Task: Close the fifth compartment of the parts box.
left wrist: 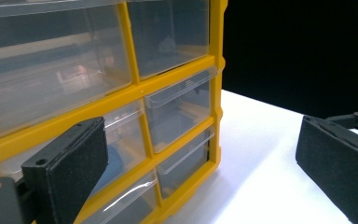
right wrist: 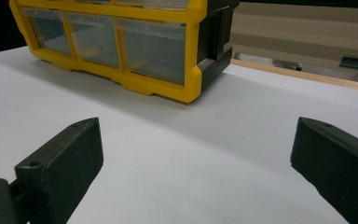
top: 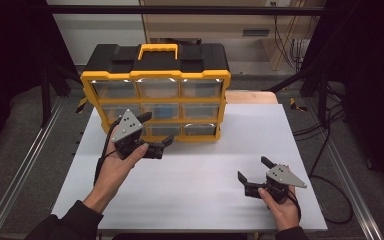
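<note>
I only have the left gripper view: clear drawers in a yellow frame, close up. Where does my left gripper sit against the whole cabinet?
Observer: The left gripper is at the cabinet front, low on the left, by the bottom row of drawers, jaws open.
Operator: And the right gripper?
Observer: The right gripper is out on the table, apart from the cabinet, jaws open on nothing.
Operator: Anything on top of the cabinet?
Observer: A yellow handle on a black lid.
</note>
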Demonstrator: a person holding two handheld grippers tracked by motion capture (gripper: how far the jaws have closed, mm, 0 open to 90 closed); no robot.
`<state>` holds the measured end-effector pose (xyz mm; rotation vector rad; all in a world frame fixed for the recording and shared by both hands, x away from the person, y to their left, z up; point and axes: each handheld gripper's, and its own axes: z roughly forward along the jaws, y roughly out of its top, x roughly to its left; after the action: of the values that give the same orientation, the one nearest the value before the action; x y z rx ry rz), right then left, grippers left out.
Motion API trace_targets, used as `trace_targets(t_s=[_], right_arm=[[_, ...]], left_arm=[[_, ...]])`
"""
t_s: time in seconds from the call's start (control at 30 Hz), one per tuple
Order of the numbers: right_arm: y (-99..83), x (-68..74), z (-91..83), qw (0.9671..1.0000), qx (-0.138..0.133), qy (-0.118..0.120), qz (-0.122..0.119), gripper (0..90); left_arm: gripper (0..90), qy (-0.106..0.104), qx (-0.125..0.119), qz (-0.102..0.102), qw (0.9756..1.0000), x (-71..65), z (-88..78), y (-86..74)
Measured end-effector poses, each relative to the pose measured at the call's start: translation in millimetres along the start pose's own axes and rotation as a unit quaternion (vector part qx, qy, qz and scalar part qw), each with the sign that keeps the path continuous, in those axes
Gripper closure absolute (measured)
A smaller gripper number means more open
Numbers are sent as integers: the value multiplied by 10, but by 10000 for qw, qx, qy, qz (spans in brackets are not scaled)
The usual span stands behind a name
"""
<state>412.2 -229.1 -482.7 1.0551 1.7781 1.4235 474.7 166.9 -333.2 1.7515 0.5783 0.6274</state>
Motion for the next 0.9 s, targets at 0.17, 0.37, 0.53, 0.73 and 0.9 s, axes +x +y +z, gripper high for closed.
trace_targets(t_s=[0.17, 0.37, 0.53, 0.73, 0.9], right_arm=[[-3, -5, 3, 10000, 4, -14, 13, 26], [-4, -1, 9, 10000, 13, -17, -7, 26], [-4, 0, 5, 10000, 15, -21, 2, 26], [-4, 2, 9, 10000, 19, -10, -4, 26], [-6, 4, 10, 10000, 25, -7, -1, 26]], left_arm=[[19, 23, -27, 7, 10000, 42, -69, -22], [20, 65, -91, -37, 9999, 92, -155, -32], [20, 92, -117, -68, 9999, 122, -202, -48], [19, 110, -145, -97, 9998, 146, -237, -83], [19, 130, -171, -117, 9997, 169, -268, -101]])
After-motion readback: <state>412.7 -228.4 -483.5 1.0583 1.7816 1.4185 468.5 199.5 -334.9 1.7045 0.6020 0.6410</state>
